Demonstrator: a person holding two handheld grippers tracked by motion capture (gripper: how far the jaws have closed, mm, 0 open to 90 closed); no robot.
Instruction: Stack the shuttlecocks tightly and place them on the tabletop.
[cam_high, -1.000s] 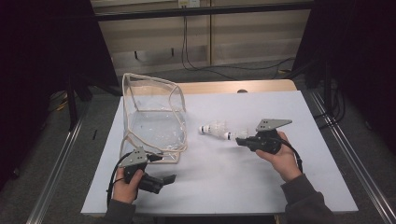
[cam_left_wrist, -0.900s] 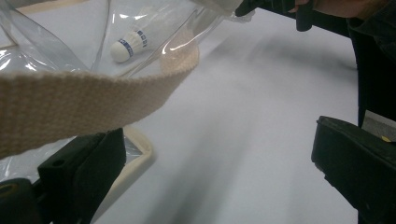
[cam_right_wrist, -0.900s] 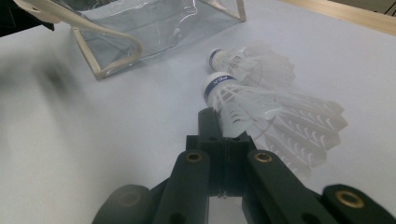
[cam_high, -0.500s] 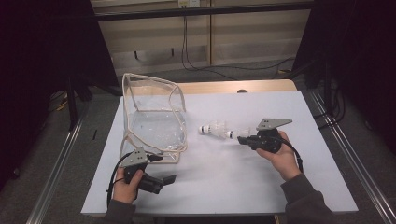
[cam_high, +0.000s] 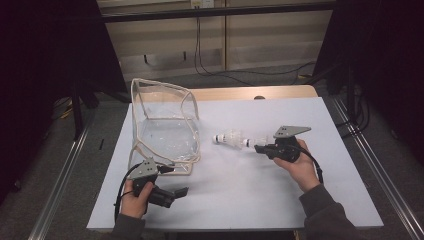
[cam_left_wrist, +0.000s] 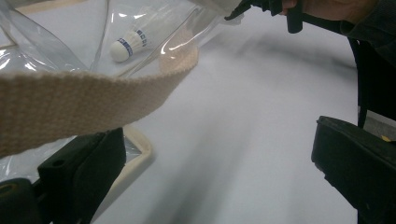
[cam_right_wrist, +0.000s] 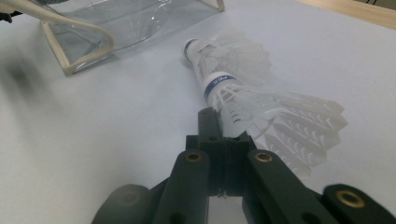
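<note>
Jaws of the right gripper (cam_right_wrist: 219, 140) are standing clenched, and they appear to be pinching the feather skirt of the near shuttlecock (cam_right_wrist: 261, 112) right at their tips; how much feather is caught I cannot tell. That shuttlecock is lying on its side around the middle of the table (cam_high: 240, 200), slightly toward the right edge, its blue-banded cork pointing at the bag. A far shuttlecock (cam_right_wrist: 219, 53) is lying just ahead of it, end to end and seemingly touching.

The left gripper (cam_high: 160, 192) is waiting toward the near-left corner with its jaws spread wide and gripping nothing. The beige strap (cam_left_wrist: 70, 102) of the clear bag (cam_high: 165, 125) is crossing in front of one jaw, not between the pads.

Judging by this, the step in hand is picking up a shuttlecock to put it into the bag, which is occupying the left half of the table with its mouth seemingly facing up. The next move is calling for a lift over the bag's rim while the left gripper is taking the strap or rim to hold the soft mouth open.

The far shuttlecock is sitting directly on the path and may get dragged along. The limp, sagging bag walls are the other obstacle. A pinch on feathers alone is looking fragile.
</note>
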